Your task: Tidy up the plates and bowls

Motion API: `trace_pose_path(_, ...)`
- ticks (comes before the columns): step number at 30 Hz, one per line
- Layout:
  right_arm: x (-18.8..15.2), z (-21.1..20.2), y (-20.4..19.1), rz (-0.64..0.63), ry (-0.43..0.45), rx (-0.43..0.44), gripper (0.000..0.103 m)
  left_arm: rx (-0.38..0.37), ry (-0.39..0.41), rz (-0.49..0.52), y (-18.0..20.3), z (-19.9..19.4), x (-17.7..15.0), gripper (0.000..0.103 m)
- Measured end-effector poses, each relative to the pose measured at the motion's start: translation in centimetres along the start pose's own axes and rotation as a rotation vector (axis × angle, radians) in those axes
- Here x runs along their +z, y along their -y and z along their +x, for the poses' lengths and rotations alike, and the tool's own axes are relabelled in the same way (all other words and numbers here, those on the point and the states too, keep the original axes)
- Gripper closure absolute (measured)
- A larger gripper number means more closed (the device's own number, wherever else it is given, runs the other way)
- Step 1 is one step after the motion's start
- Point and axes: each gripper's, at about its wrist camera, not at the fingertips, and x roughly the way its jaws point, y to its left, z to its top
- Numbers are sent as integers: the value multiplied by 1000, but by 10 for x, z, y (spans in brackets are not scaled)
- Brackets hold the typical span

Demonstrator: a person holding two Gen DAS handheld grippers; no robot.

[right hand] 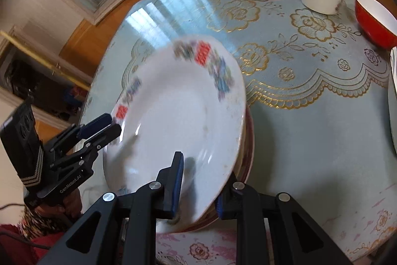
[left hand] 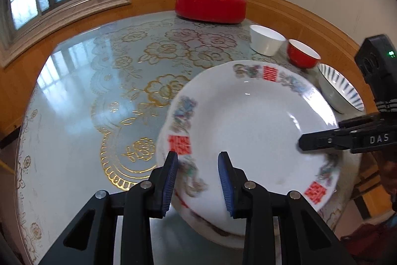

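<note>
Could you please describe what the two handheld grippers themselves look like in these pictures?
Both the left gripper and the right gripper are black, angular linkages with silver pivot pins and fingers faced with ribbed blue pads. White lettering marks the bodies: "DAS" on the right, "GenRobot.AI" on the left. A green light glows on the right one's housing.

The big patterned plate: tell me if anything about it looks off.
The patterned plate is tilted, one edge lifted off another plate beneath it. Both grippers straddle its rim, the left gripper and the right gripper. Faint brownish smudges mark its white surface. No cracks show.
</note>
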Motion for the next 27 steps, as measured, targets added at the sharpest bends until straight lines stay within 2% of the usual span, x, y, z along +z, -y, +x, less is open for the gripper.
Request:
trace_pose_path(3, -2, 4, -1, 27, -20, 25, 83, 17, 6, 67, 14, -3, -3, 69)
trace_pose_path(5, -4, 4, -4, 26, -24, 29, 82, 12, -4, 72, 16, -3, -5, 69)
trace_pose_path(11, -9, -5, -1, 46, -26, 24, 82, 1, -4, -13, 1, -10, -8, 69)
trace_pose_path(18, -15, -19, 4, 48, -4, -28, 82, 22, 17, -68, -8, -18, -10, 68)
trace_pose_path(20, -16, -19, 6, 58, -9, -49, 82, 33, 21, -94, -13, -20, -10, 67)
trace_pose_path(22, -19, -19, 10, 81, -9, -29, 81, 49, 16, -131, -20, -21, -10, 60)
trace_pose_path(27, -22, -23, 6, 83, 1, -46, 80, 50, 3, -214, -36, -21, -9, 59)
